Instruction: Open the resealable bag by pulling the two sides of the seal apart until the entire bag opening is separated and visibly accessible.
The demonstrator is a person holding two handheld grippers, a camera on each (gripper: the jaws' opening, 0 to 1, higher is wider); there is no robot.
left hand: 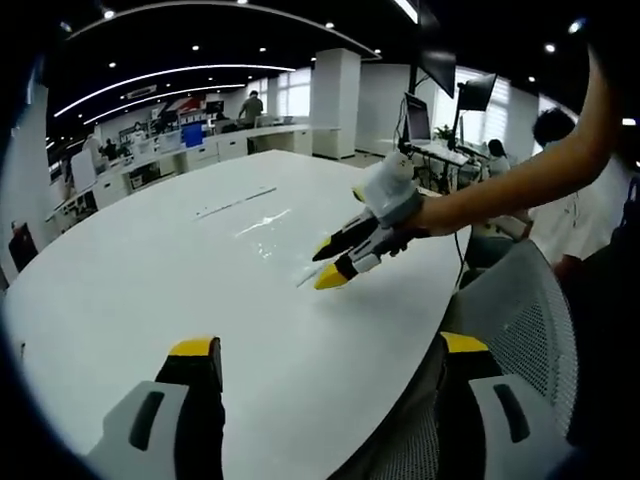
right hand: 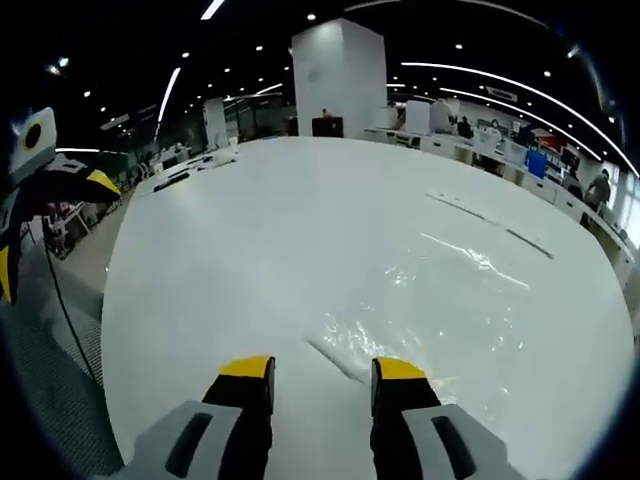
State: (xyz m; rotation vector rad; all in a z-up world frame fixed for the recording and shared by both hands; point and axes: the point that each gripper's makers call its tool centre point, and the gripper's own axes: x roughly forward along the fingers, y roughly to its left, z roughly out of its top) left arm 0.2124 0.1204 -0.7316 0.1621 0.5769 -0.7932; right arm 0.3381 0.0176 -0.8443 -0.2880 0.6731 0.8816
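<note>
On the table: white table (left hand: 150, 270) carries the clear resealable bag (right hand: 440, 300), lying flat toward its right side, hard to see.
Right gripper (right hand: 323, 372): jaws parted, tips straddling the bag's near corner, likely lining up on the seal.
Left gripper (left hand: 325, 347): jaws spread wide, hanging back over the near edge, holding nothing, probably waiting.
Seal: apparently unopened.

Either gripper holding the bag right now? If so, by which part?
Nothing is held. The right gripper is open, jaws straddling the near edge of the clear resealable bag flat on the white table. The left gripper is open, away from it.
</note>
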